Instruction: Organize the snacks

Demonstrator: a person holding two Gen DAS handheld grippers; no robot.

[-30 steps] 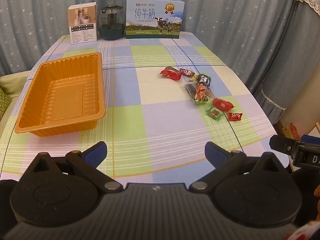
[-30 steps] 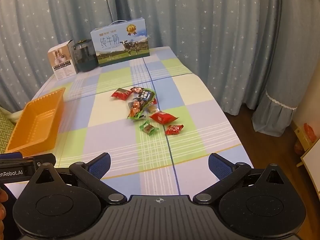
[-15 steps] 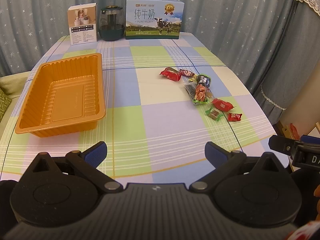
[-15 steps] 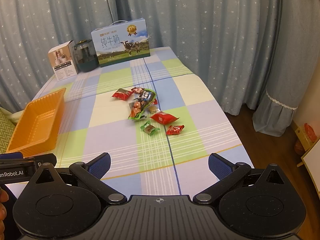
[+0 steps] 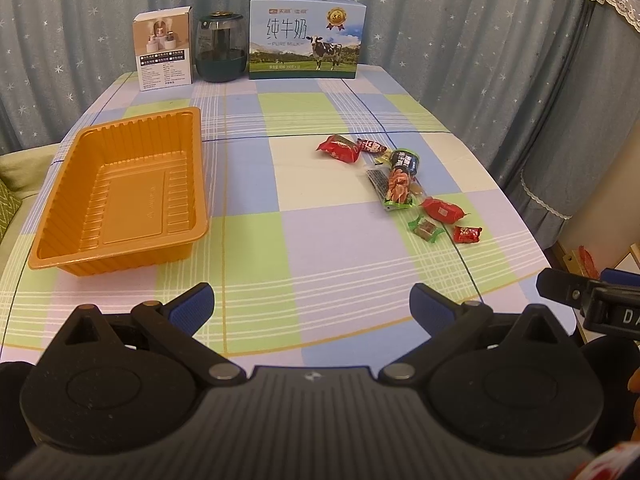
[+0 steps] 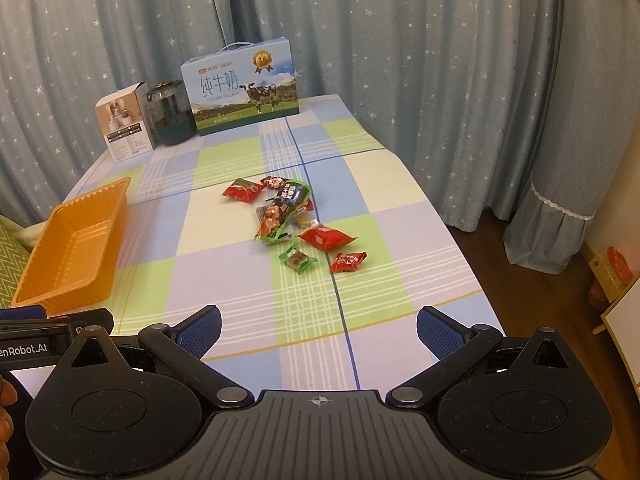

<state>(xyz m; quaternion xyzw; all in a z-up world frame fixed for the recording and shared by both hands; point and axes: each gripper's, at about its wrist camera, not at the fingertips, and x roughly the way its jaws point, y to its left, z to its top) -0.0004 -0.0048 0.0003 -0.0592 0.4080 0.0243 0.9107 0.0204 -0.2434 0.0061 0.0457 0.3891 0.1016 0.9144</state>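
Observation:
An empty orange tray (image 5: 120, 192) sits on the left of the checked table; it also shows in the right wrist view (image 6: 72, 244). Several wrapped snacks lie in a loose group on the right: a long green packet (image 5: 398, 184) (image 6: 282, 212), red packets (image 5: 338, 148) (image 6: 326, 237), a small red sweet (image 5: 466, 234) (image 6: 348, 261) and a green-wrapped sweet (image 5: 425, 230) (image 6: 298, 259). My left gripper (image 5: 312, 302) is open and empty above the near table edge. My right gripper (image 6: 319, 326) is open and empty, short of the snacks.
A milk carton box (image 5: 306, 50), a dark glass jar (image 5: 220, 52) and a small white box (image 5: 164, 54) stand along the table's far edge. Starred curtains hang behind and to the right. The table's right edge drops to a wooden floor (image 6: 532, 280).
The right gripper has moved slightly forward toward the snacks. The left gripper has barely moved. Both stay open.

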